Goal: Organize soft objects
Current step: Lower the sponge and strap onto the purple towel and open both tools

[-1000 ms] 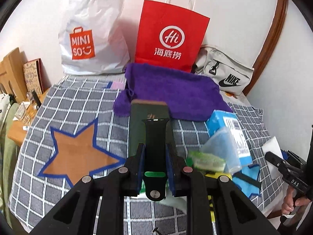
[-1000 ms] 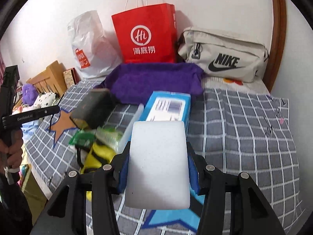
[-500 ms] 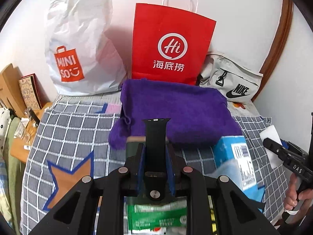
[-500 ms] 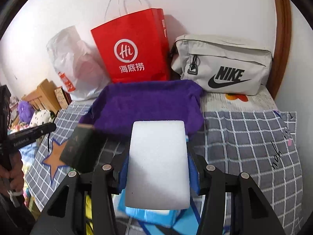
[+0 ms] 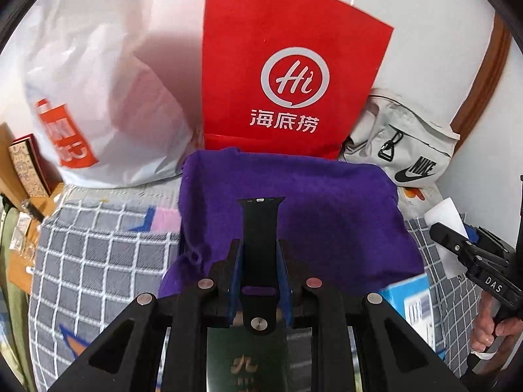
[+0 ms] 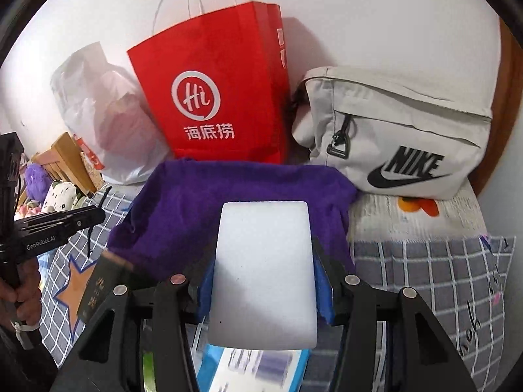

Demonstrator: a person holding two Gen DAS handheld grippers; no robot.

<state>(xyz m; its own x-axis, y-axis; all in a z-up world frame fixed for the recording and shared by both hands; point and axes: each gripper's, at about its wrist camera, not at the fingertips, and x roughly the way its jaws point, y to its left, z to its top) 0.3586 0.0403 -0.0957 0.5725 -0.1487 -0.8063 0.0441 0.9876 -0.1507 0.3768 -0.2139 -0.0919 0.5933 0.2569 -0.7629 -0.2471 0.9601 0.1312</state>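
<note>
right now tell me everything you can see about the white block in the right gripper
The white sponge block is a plain, matte, foam-like rectangle with rounded corners and no markings apart from a tiny dark speck low on its face. It stands lengthwise between the blue pads of the right gripper, clamped at its two long sides, its far end sticking out over the purple towel. Nothing else visibly touches it.

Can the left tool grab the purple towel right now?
Probably not yet. The left tool is already shut on a black watch strap, so its fingers are full. The purple towel lies right ahead with nothing in between, but the strap would need putting down first.
</note>
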